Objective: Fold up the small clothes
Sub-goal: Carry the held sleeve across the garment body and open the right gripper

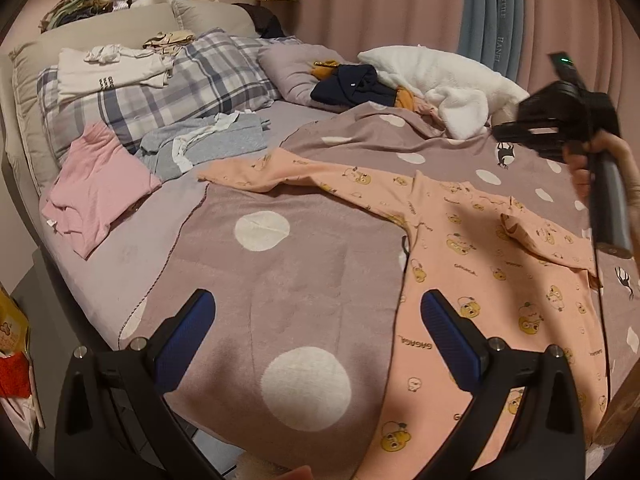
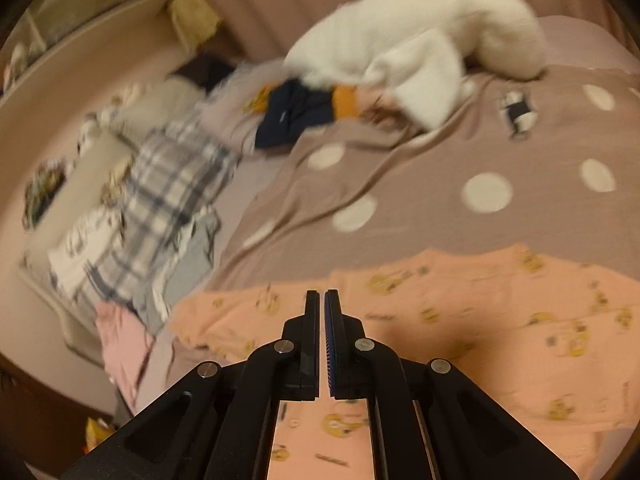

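A peach baby garment [image 1: 472, 280] printed with yellow bears lies spread on a brown polka-dot blanket [image 1: 288, 264], one sleeve stretched to the left. My left gripper [image 1: 318, 310] hovers open above the blanket by the garment's left edge, its blue pads wide apart and holding nothing. In the left wrist view the right gripper's body [image 1: 560, 120] is raised in a hand at the right, fingertips hidden. In the right wrist view my right gripper [image 2: 322, 300] is shut with nothing between its fingers, above the peach garment [image 2: 460, 320].
A pink top [image 1: 96, 188], grey clothes [image 1: 204, 144] and folded white clothes [image 1: 112, 68] on a plaid pillow [image 1: 168, 96] lie at the left. A white fleece [image 1: 440, 84] and dark clothes [image 1: 356, 86] sit at the back. A bag [image 1: 12, 332] stands beside the bed.
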A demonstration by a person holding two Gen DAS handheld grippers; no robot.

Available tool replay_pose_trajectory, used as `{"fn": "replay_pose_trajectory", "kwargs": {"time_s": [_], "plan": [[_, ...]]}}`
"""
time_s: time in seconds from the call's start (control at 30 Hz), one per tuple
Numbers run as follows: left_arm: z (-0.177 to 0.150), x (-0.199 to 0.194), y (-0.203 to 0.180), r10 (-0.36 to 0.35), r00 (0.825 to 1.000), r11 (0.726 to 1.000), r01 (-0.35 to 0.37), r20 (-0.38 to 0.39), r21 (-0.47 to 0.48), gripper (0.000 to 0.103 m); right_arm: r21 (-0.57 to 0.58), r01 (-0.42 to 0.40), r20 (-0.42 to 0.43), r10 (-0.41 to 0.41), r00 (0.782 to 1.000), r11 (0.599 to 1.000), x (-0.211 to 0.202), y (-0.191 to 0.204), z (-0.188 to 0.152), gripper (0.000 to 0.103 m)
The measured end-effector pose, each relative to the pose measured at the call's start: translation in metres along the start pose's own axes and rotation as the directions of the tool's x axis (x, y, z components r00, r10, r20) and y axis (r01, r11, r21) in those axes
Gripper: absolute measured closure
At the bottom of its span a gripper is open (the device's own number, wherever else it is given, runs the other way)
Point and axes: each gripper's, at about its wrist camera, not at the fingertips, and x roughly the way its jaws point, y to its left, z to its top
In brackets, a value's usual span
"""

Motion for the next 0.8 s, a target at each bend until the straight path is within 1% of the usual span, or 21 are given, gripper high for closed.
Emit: {"fn": "replay_pose_trajectory", "kwargs": {"time_s": [0.07, 0.13, 0.2, 0.27, 0.37, 0.47, 0.5, 0.6, 0.63, 0.7, 0.73, 0.77, 0.8], "plan": [[-0.002, 0.001, 0.003, -0.010, 1.000, 1.000, 0.010, -0.006, 0.000, 0.000, -0.033, 0.023, -0.033, -0.024, 0.999, 0.999, 0.009, 0.006, -0.003, 0.098], [-0.004, 0.004, 0.006, -0.008, 1.000, 1.000, 0.008, -0.014, 0.003, 0.000, -0.068, 0.064, -0.054, -0.068, 0.996, 0.996, 0.010, 0.005, -0.004, 0.083], [-0.004, 0.006, 0.007, -0.004, 1.000, 1.000, 0.004, -0.014, -0.001, 0.000, -0.095, 0.165, -0.052, -0.170, 0.984, 0.982, 0.003, -0.007, -0.004, 0.039], [-0.004, 0.008, 0.007, -0.015, 1.000, 1.000, 0.015, -0.013, -0.010, 0.000, -0.101, 0.247, -0.039, -0.252, 0.967, 0.964, -0.008, -0.024, -0.005, 0.024], [-0.005, 0.012, 0.005, -0.040, 0.999, 0.999, 0.040, -0.011, -0.034, 0.000, -0.072, 0.265, -0.080, -0.270, 0.959, 0.962, -0.012, -0.050, -0.010, 0.024], [0.000, 0.022, -0.005, -0.072, 0.997, 0.997, 0.072, -0.007, -0.024, 0.000, -0.028, 0.317, -0.133, -0.318, 0.939, 0.948, -0.004, -0.073, -0.020, 0.024], [0.003, 0.027, -0.012, -0.082, 0.997, 0.997, 0.082, 0.002, -0.005, 0.000, -0.001, 0.323, -0.146, -0.319, 0.936, 0.946, 0.000, -0.081, -0.024, 0.024], [0.020, 0.040, -0.029, -0.085, 0.995, 0.996, 0.084, 0.043, 0.026, 0.000, 0.029, 0.287, -0.176, -0.277, 0.944, 0.958, 0.015, -0.092, -0.039, 0.025], [0.026, 0.044, -0.033, -0.097, 0.994, 0.995, 0.095, 0.055, 0.028, 0.000, 0.025, 0.296, -0.191, -0.286, 0.939, 0.955, 0.022, -0.093, -0.044, 0.026], [0.040, 0.054, -0.039, -0.153, 0.985, 0.988, 0.152, 0.078, 0.015, 0.000, 0.025, 0.314, -0.211, -0.302, 0.930, 0.949, 0.031, -0.095, -0.051, 0.031], [0.043, 0.061, -0.040, -0.188, 0.979, 0.982, 0.188, 0.076, 0.008, 0.000, 0.019, 0.322, -0.220, -0.310, 0.925, 0.947, 0.036, -0.095, -0.054, 0.034], [0.042, 0.066, -0.040, -0.209, 0.975, 0.978, 0.210, 0.071, 0.006, 0.000, -0.023, 0.359, -0.212, -0.356, 0.910, 0.933, 0.041, -0.091, -0.057, 0.043], [0.038, 0.073, -0.039, -0.227, 0.972, 0.974, 0.227, 0.066, 0.005, 0.000, -0.066, 0.397, -0.198, -0.402, 0.894, 0.916, 0.042, -0.088, -0.058, 0.057]]}}
